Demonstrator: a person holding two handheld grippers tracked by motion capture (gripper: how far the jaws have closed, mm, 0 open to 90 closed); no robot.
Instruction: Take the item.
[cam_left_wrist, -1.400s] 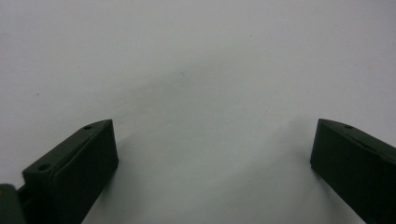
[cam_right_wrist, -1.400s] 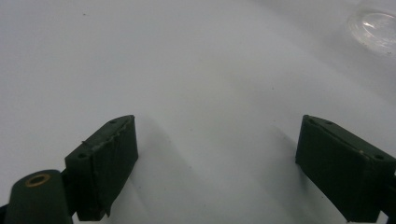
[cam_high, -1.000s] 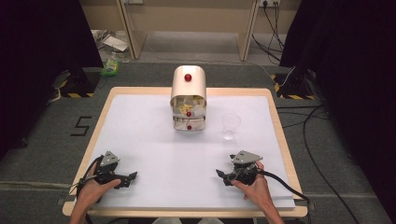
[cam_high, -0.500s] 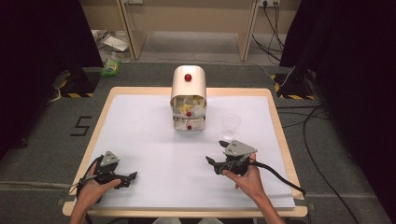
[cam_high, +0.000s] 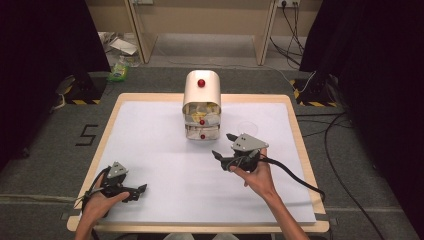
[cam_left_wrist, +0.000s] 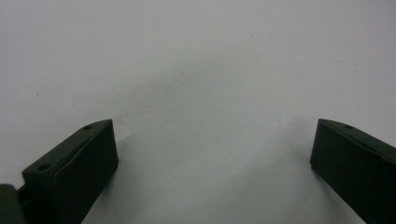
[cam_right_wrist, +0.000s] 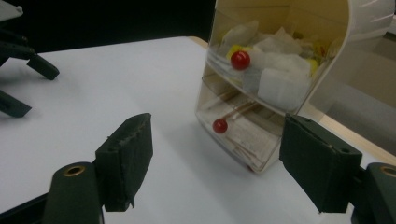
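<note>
A cream drawer box (cam_high: 201, 95) with red knobs stands at the back middle of the white table (cam_high: 160, 145). In the right gripper view the drawer box (cam_right_wrist: 285, 70) shows two clear drawers, the upper with white and yellow packets and a red knob (cam_right_wrist: 240, 59), the lower with thin sticks and a red knob (cam_right_wrist: 219, 125). My right gripper (cam_high: 222, 145) hovers just right of its front, open; its jaws have just been closing a little with nothing between them (cam_right_wrist: 217, 119). My left gripper (cam_high: 140, 192) rests near the front left corner, open over bare table (cam_left_wrist: 215, 123).
A clear plastic cup (cam_high: 247, 126) stands right of the drawer box, just behind my right gripper. The right gripper's cable (cam_high: 295, 177) trails across the table towards the front right edge. Cables and striped stands lie on the floor beyond the table.
My right gripper has risen from the front right of the table and moved left and forward towards the drawer box. The left gripper has stayed in place.
</note>
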